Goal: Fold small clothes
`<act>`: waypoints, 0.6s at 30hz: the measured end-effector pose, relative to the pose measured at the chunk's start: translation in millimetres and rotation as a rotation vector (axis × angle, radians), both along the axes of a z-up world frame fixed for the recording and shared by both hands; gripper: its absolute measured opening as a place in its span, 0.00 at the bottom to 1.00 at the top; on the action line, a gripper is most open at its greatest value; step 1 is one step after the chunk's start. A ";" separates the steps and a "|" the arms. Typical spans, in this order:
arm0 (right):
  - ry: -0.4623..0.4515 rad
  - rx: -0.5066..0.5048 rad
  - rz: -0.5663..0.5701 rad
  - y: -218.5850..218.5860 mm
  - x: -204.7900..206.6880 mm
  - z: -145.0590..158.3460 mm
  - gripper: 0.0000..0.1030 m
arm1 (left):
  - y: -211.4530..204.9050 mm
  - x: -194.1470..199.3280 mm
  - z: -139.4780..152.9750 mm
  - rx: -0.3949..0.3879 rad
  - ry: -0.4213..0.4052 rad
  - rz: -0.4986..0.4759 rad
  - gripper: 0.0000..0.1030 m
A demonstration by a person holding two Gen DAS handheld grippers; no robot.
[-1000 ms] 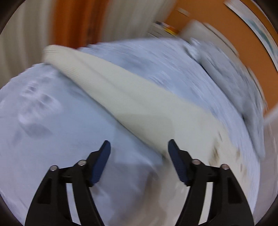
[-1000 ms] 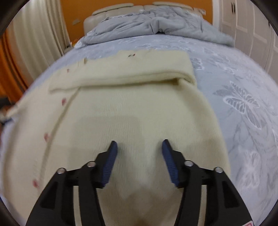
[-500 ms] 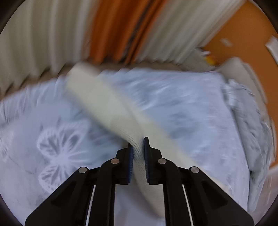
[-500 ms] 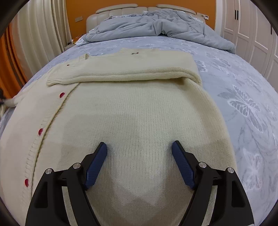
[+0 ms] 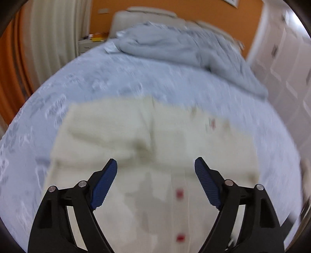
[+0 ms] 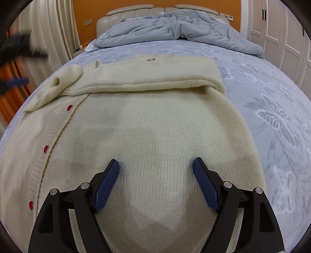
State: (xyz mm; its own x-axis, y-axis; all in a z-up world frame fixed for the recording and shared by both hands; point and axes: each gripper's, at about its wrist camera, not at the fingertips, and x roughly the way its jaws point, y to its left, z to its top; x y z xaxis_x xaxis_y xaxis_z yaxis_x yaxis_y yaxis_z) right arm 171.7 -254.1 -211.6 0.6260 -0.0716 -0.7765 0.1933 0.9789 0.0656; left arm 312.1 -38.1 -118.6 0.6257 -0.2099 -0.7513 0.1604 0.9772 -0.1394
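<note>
- Far left, ribbed cream curtains (image 6: 56, 33) hang in long vertical folds, with a strip of orange drape (image 6: 13, 81) beside them.
- A dark blurred shape at the left edge of the right wrist view is the left gripper (image 6: 15, 64); in its own view the left gripper (image 5: 156, 165) hangs over the garment with its ridged blue pads (image 5: 104, 184) spread wide apart and nothing between them. That view is smeared by motion.
- The cream knit cardigan (image 6: 155, 124) lies flat on the bed, front up, a soft fine-ribbed wool.
- Down its left side runs a ribbed placket with small round red buttons (image 6: 46, 148).
- The left sleeve (image 6: 58, 85) lies folded in over the chest near the collar, a loose tube with an open cuff end, rumpled rather than flat.
- The right sleeve (image 6: 155, 83) is folded straight across the upper body, forming a long rounded band from the placket to the right shoulder.
- The right gripper (image 6: 155, 165) sits low over the lower body of the knit, black angular arms and textured blue pads (image 6: 206, 184) held wide open, gripping nothing; whether the tips touch the wool I cannot tell.
- Under it all is a pale blue bedsheet (image 6: 272, 116) with a woven white butterfly pattern, smooth and slightly shiny.
- At the head of the bed a grey-blue duvet (image 6: 178, 29) lies bunched in puffy creases against a padded cream headboard (image 6: 136, 11).
- Far right, white panelled wardrobe doors (image 6: 272, 33) stand along the orange wall.
</note>
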 end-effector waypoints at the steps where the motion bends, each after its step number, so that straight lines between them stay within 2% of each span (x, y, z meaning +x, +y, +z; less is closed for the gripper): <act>1: 0.004 0.000 0.001 0.2 0.6 0.6 0.75 | 6.9 -7.8 -7.7 0.013 0.004 0.012 0.77; 3: 0.024 0.000 0.003 1.0 3.5 3.3 0.75 | 29.4 -23.2 -23.0 0.021 0.032 0.080 0.77; 5: 0.038 -0.038 0.003 8.3 7.7 16.2 0.74 | 72.4 -24.9 -38.6 -0.022 0.098 0.192 0.77; 7: -0.023 -0.049 0.028 21.5 14.3 36.9 0.74 | 119.3 -31.2 -43.3 -0.062 0.113 0.324 0.77; 9: -0.093 -0.050 0.097 50.5 38.5 65.4 0.74 | 145.1 -29.2 -55.1 -0.039 0.122 0.404 0.77; 11: -0.096 -0.072 0.213 90.1 77.7 88.4 0.74 | 158.7 -27.9 -76.9 -0.014 0.156 0.428 0.78; 12: -0.101 -0.092 0.265 109.6 95.9 96.1 0.74 | 162.8 -28.9 -87.5 -0.006 0.147 0.419 0.79; 14: -0.114 -0.150 0.343 147.1 128.9 105.0 0.74 | 153.6 -37.6 -89.2 0.031 0.053 0.386 0.83; 15: -0.109 -0.175 0.378 163.2 143.5 105.5 0.74 | 151.2 -37.4 -88.7 0.036 0.048 0.384 0.85; 18: -0.044 -0.256 0.476 209.5 190.0 92.2 0.74 | 156.1 -38.1 -90.0 -0.017 0.033 0.376 0.91</act>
State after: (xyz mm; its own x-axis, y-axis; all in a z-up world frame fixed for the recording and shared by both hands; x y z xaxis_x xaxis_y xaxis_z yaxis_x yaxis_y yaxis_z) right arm 361.7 -44.6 -119.3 0.6668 0.0449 -0.7439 -0.2734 0.9434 -0.1880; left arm 273.9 118.1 -208.6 0.6369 0.0173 -0.7708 -0.2141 0.9644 -0.1553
